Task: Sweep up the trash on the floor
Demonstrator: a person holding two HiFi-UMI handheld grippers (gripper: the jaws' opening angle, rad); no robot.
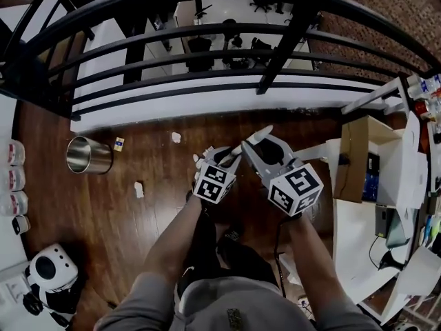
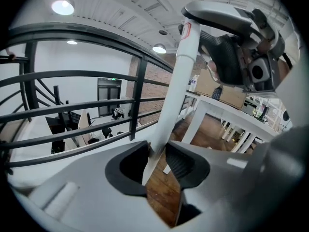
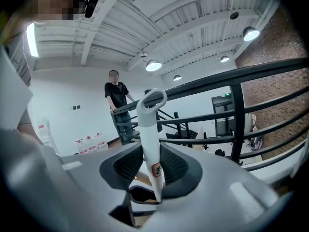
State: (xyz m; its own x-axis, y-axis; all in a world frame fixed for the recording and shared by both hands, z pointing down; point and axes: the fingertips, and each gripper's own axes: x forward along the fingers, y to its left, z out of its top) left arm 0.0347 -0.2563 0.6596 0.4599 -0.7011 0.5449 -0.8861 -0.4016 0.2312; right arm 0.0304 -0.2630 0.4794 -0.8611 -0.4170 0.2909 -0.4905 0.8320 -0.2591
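Observation:
A white handle point(image 1: 242, 146) with a loop at its end point(image 3: 153, 99) and a small red label point(image 3: 155, 169) runs through both grippers. My left gripper point(image 1: 231, 158) is shut on its lower stretch point(image 2: 166, 115). My right gripper point(image 1: 259, 141) is shut on it higher up, just below the loop. In the left gripper view the right gripper point(image 2: 231, 47) sits at the top of the handle. The tool's lower end is hidden. Trash lies on the wooden floor: a paper scrap point(image 1: 176, 137), another scrap point(image 1: 139, 189) and a small yellow piece point(image 1: 119, 143).
A metal bin point(image 1: 89, 155) lies on its side at the left. Water bottles point(image 1: 14, 178) line the left edge, and a white device point(image 1: 45, 271) stands at the lower left. A black railing point(image 1: 207, 74) runs across ahead. A white table point(image 1: 358, 233) with a cardboard box point(image 1: 358, 157) stands right. A person point(image 3: 116, 103) stands by the far rail.

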